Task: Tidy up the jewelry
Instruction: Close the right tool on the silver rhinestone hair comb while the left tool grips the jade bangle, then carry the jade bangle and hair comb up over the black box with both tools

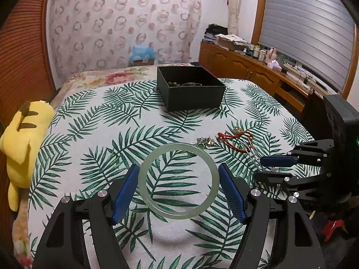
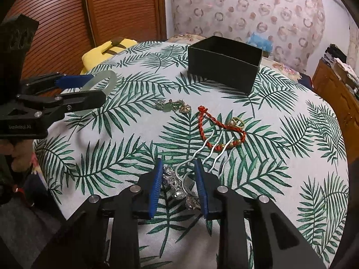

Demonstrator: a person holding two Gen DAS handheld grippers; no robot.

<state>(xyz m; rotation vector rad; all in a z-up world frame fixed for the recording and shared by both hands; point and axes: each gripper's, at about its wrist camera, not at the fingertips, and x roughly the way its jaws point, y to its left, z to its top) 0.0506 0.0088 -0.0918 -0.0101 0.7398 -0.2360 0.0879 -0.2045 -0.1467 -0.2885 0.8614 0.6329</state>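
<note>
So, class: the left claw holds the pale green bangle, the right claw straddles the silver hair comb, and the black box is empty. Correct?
Not quite. The left wrist view shows the black box already holds brown beads. Left claw holding the bangle and right claw at the hair comb are correct.

One pale green bangle (image 1: 178, 181). One black box (image 1: 190, 87) near the bed's far edge, with a few brown beads (image 1: 174, 84) inside, count unclear. One red braided bracelet (image 2: 221, 132). One gold ring (image 2: 237, 122) touching it. One silver hair comb (image 2: 202, 163) with three wavy prongs. One small cluster of green and gold charm pieces (image 2: 174, 107), number unclear. One yellow plush toy (image 1: 23, 143) at the left edge. Two grippers.
</note>
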